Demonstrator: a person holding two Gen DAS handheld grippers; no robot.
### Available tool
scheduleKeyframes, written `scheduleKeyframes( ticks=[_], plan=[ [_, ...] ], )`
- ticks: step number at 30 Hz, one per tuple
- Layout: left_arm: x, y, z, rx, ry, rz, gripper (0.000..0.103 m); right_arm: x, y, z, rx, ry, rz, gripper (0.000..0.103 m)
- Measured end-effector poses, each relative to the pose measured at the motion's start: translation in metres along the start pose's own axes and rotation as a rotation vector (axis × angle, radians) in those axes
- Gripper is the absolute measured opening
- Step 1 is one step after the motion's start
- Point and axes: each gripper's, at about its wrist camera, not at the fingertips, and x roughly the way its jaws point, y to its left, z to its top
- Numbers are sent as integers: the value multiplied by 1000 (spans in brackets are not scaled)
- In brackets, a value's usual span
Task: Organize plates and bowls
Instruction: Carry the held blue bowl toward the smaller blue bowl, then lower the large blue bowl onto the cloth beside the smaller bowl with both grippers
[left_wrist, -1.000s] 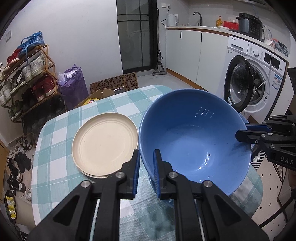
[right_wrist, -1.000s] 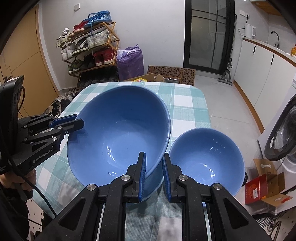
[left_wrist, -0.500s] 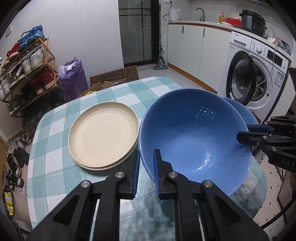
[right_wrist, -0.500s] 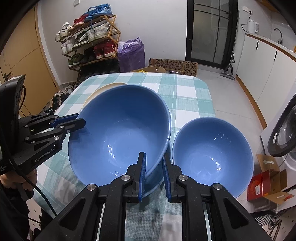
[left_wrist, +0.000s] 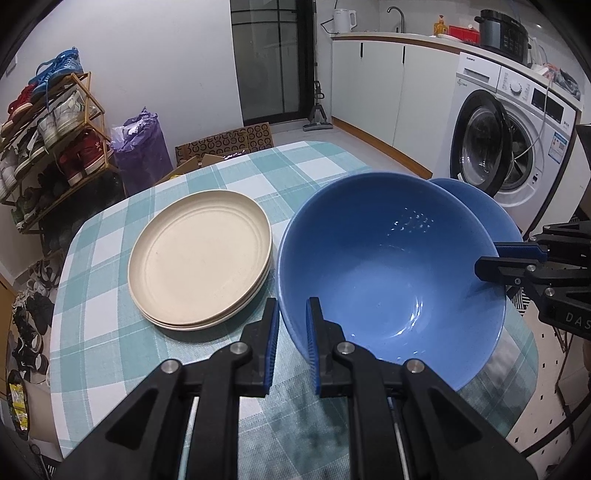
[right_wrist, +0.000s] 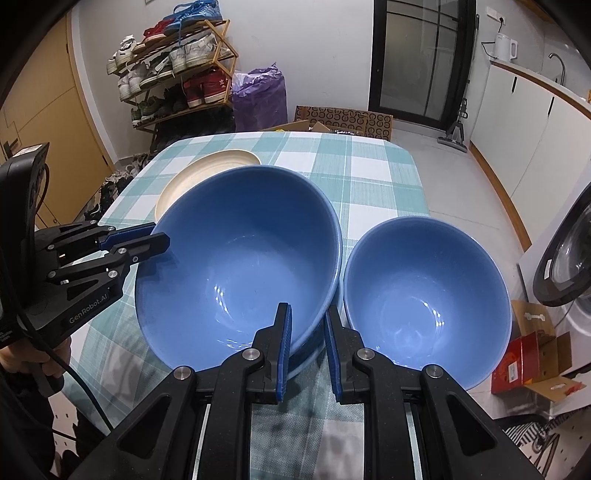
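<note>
On the black body of my left tongs (right_wrist: 157, 242), seen from my right-hand camera, white lettering reads "GenRobot.AI". From my left-hand camera, the casing of my right tongs (left_wrist: 491, 260) shows the white letters "DAS" before the picture's edge cuts the word off. The white washing machine (left_wrist: 517, 140) carries a small brand mark on its top corner and a blue-and-white sticker on its front, both too small for me to read.

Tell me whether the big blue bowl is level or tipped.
Tipped: the big blue bowl leans, rim pinched by the left gripper and right gripper.
</note>
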Motion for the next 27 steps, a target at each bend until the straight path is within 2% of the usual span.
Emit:
scheduleKeyframes(
  ticks=[27],
  plan=[
    [14,-7,-7,26,30,6,12,14,-2,-12,-11,44,-30,18]
  ],
)
